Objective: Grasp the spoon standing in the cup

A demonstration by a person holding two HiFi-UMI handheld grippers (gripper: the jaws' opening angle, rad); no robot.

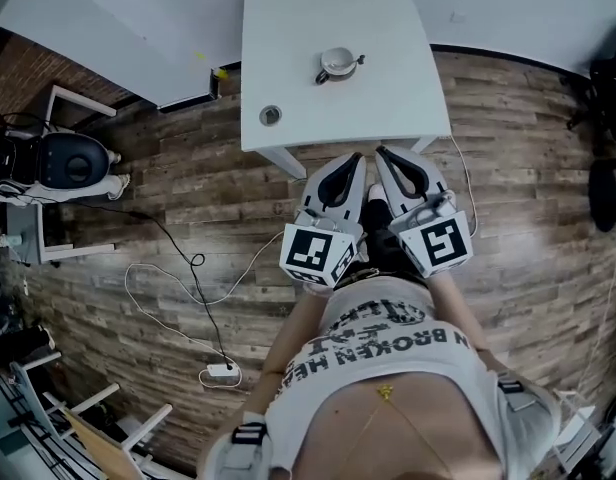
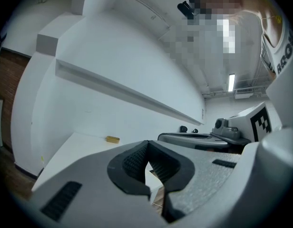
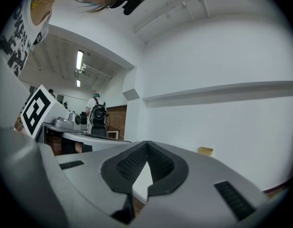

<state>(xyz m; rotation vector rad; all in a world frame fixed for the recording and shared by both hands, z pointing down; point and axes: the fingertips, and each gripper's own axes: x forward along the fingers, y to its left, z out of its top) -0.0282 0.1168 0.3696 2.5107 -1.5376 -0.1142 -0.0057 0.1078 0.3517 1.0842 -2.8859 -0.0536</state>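
A white cup (image 1: 338,62) stands on the white table (image 1: 388,108), towards its far middle. The spoon (image 1: 322,77) shows only as a small dark piece at the cup's near left rim. Both grippers are held close to the person's body, short of the table's near edge and well away from the cup. The left gripper (image 1: 352,160) has its jaws together with nothing between them, and so does the right gripper (image 1: 384,152). In the left gripper view the left gripper (image 2: 147,144) is shut, as is the right gripper (image 3: 146,144) in its own view. Neither gripper view shows the cup.
A small round grey object (image 1: 270,115) lies near the table's front left corner, a tan block (image 2: 112,139) at its far edge. Cables and a power strip (image 1: 220,373) lie on the wood floor. A black-and-white device (image 1: 66,163) stands left, a dark chair (image 1: 608,98) right.
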